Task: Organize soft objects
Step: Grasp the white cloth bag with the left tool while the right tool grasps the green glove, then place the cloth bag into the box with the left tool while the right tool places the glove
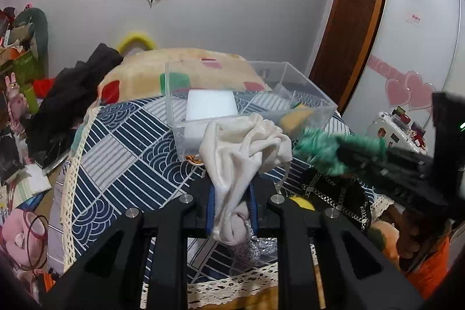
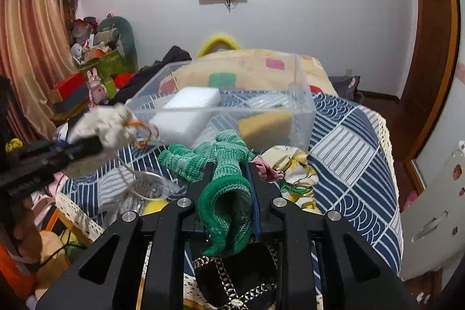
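Observation:
My left gripper (image 1: 231, 188) is shut on a cream cloth pouch (image 1: 244, 147), held above the patterned bed in front of the clear plastic box (image 1: 316, 95). My right gripper (image 2: 229, 170) is shut on a green knitted glove (image 2: 223, 164), held just in front of the same box (image 2: 305, 106). The box holds a white sponge (image 1: 209, 103) and a yellow sponge (image 2: 264, 124). Each gripper shows in the other view: the right one with the glove (image 1: 322, 150), the left one with the pouch (image 2: 101, 121).
A black bag with silver chain (image 2: 241, 275) lies below the right gripper. A yellow-patterned cloth (image 2: 293, 164) lies right of the glove. A folded blanket (image 1: 180, 69) and dark clothes (image 1: 78, 83) lie behind the box. Clutter fills the left floor (image 1: 20, 135).

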`<state>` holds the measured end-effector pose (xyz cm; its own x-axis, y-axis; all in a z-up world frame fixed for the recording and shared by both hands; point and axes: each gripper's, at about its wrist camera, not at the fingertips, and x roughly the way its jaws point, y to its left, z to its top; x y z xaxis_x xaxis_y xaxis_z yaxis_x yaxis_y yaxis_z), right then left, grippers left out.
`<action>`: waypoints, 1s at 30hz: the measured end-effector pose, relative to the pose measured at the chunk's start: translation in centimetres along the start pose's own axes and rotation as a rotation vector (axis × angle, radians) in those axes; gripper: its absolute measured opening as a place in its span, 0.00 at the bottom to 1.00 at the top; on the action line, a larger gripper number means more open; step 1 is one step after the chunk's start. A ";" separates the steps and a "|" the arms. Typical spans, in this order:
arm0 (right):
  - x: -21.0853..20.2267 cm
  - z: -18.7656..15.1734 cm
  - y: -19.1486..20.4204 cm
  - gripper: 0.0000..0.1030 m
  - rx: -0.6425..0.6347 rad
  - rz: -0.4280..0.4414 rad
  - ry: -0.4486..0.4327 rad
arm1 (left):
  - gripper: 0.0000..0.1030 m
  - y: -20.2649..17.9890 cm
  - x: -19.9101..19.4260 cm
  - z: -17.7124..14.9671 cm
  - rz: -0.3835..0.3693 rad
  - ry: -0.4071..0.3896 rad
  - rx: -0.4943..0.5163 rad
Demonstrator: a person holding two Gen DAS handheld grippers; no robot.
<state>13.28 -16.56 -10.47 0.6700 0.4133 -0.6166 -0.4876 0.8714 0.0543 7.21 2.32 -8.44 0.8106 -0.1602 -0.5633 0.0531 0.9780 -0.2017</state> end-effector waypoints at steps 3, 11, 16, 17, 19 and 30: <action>0.9 -0.6 -0.1 0.33 -0.004 -0.006 0.051 | 0.18 0.4 -0.5 0.2 0.014 -0.012 -0.009; -1.3 -1.1 -0.3 0.56 -0.019 -0.033 0.048 | 0.18 1.6 -1.3 0.5 0.030 -0.029 -0.041; -1.4 0.0 0.6 0.56 -0.044 -0.010 0.022 | 0.18 1.4 -1.5 0.4 0.014 -0.031 -0.037; -1.0 0.2 0.8 0.56 -0.053 -0.009 0.028 | 0.18 1.3 -1.5 0.4 0.012 -0.032 -0.035; 0.8 -0.1 1.2 0.44 -0.071 -0.013 0.075 | 0.18 1.3 -1.6 0.4 0.007 -0.034 -0.035; -0.1 0.3 1.1 0.10 -0.058 -0.001 0.048 | 0.18 1.4 -2.1 2.1 0.003 -0.068 -0.034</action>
<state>12.90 -15.57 -10.09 0.6435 0.3981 -0.6538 -0.5195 0.8544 0.0089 6.75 4.29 -5.87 0.8485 -0.1465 -0.5084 0.0314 0.9732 -0.2280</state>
